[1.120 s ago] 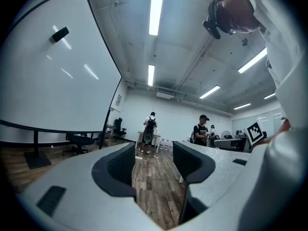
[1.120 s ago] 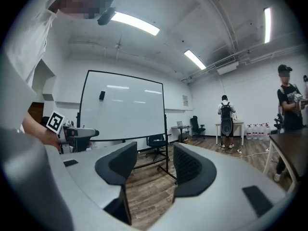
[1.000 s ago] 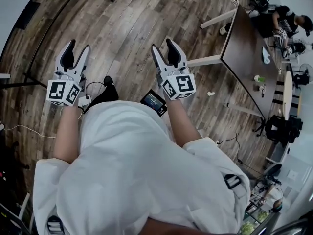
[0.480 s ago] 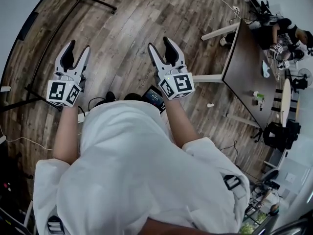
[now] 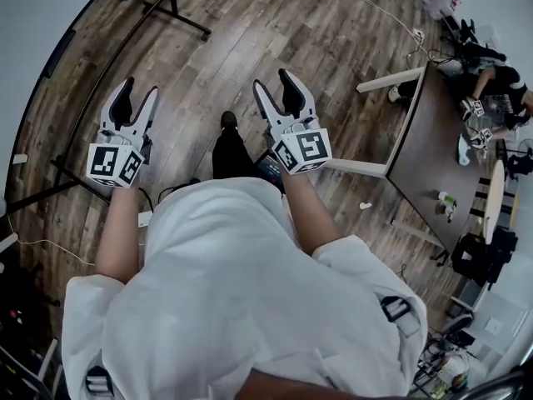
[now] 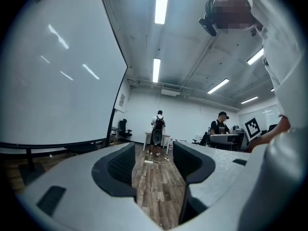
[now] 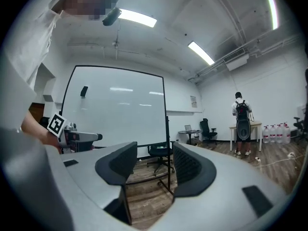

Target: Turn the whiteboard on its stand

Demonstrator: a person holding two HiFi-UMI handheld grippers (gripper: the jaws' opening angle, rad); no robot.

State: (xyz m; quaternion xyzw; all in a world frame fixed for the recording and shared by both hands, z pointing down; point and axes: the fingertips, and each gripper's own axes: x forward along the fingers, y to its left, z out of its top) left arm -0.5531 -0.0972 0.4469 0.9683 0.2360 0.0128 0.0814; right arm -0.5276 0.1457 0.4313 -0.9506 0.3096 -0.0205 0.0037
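The whiteboard (image 5: 33, 32) stands at the far left in the head view, its black stand foot (image 5: 179, 19) reaching out over the wood floor. It fills the left of the left gripper view as a big whiteboard (image 6: 57, 71), and in the right gripper view the whole whiteboard (image 7: 115, 109) shows straight ahead, a few steps off. My left gripper (image 5: 138, 90) is held out in the air, open and empty, short of the board. My right gripper (image 5: 273, 82) hangs beside it, also open with nothing between its jaws. Neither touches the board.
A dark table (image 5: 425, 157) on white legs stands at the right, with a seated person (image 5: 491, 82) beyond it. A person with a backpack (image 6: 157, 129) stands by a far desk. An office chair (image 7: 161, 153) sits behind the board's stand. Cables lie on the floor.
The view has moved forward and to the left: the stand foot and board edge show more, and the table has slid to the right. Both grippers stay open and held out.
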